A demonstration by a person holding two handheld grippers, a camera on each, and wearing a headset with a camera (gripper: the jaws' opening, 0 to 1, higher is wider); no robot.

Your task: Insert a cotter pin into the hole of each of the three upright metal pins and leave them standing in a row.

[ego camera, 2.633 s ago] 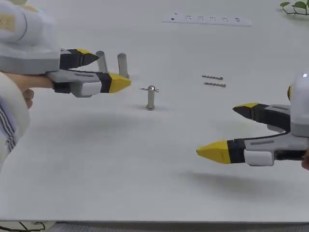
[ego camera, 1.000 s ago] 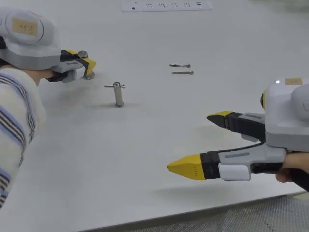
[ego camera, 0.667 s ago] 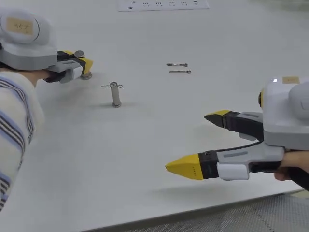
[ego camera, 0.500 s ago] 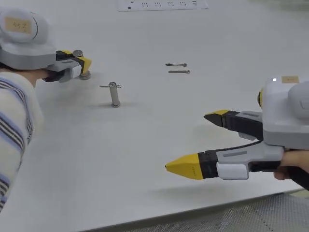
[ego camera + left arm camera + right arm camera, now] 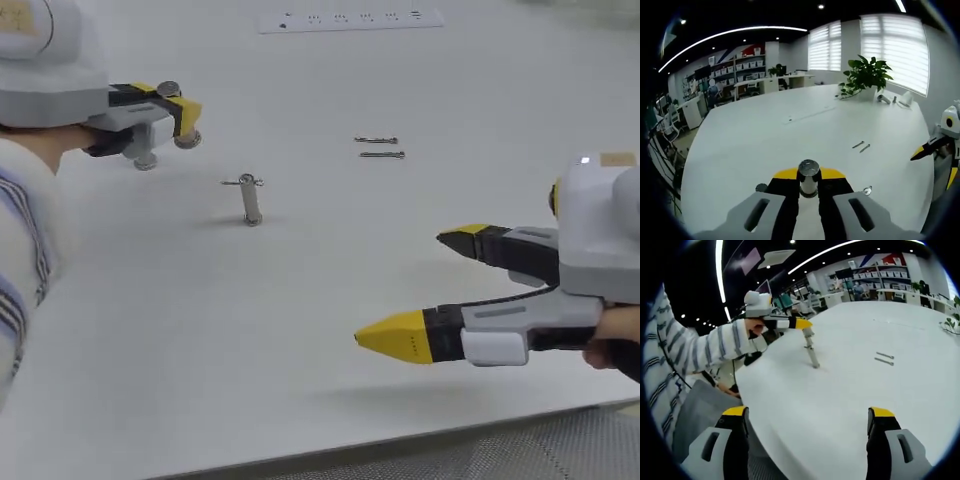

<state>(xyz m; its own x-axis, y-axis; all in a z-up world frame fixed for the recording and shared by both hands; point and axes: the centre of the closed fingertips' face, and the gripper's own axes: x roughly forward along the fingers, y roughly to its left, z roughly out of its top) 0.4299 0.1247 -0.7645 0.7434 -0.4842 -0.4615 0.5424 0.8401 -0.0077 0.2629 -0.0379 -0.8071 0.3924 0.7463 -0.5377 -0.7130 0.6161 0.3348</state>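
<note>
Our left tool (image 5: 186, 112) is clamped on one of the upright metal pins, the held pin (image 5: 809, 170). It grips across the shaft just under the flat cap, which pokes up between the closed jaws in the left gripper view. We judge the high grip is meant to keep the pin vertical and steady while its top is offered for a cotter pin. The cross-hole itself is too small to make out. In the head view its foot seems just clear of the bench (image 5: 300, 350), though we cannot be sure.

Our right tool (image 5: 399, 288) hangs near the front edge of the bench, jaws spread wide with nothing between them, free to fetch the next part. The two loose cotter pins (image 5: 378, 147) lie flat, side by side, toward the far side and well apart from both tools.

Mid-bench stands a finished pin (image 5: 250, 202) with a cotter (image 5: 243, 182) through its top, so we reckon one of three is done. A bare pin (image 5: 145, 158) stands just beside the left tool, partly hidden beneath it.

Next, we judge, the right tool should pinch a loose cotter by its head, leaving the legs free to thread. Thin wire lying flat may be hard to lift cleanly.
</note>
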